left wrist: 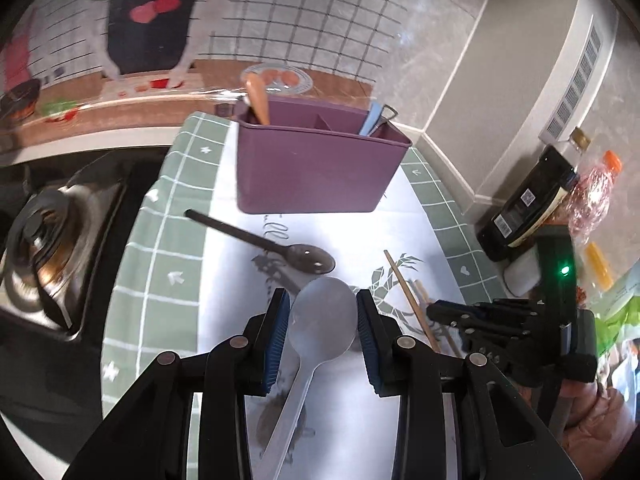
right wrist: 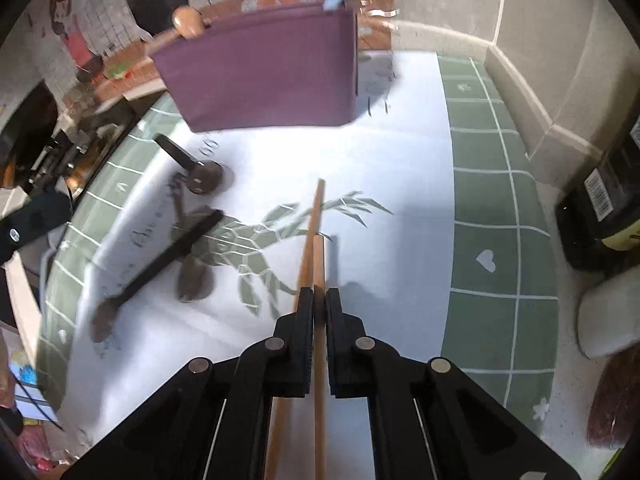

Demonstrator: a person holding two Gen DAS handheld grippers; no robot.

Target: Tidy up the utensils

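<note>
My left gripper [left wrist: 322, 307] is open, its blue pads either side of the bowl of a grey plastic spoon [left wrist: 324, 320] lying on the mat. A dark slotted spoon [left wrist: 264, 242] lies beyond it. The purple utensil caddy [left wrist: 316, 160] stands at the mat's far end and holds a wooden spoon [left wrist: 257, 98] and a blue-handled utensil [left wrist: 370, 118]. My right gripper [right wrist: 319, 300] is shut on a pair of wooden chopsticks [right wrist: 314, 220] that point toward the caddy [right wrist: 260, 72]. The right gripper also shows at the right of the left wrist view [left wrist: 448, 312].
The mat [right wrist: 500, 200] is white with a green checked border. A gas stove burner [left wrist: 44, 248] is at the left. A dark bottle [left wrist: 528, 204] and an orange-capped bottle [left wrist: 596, 196] stand at the right by the wall. A dark spoon [right wrist: 160, 264] lies left of the chopsticks.
</note>
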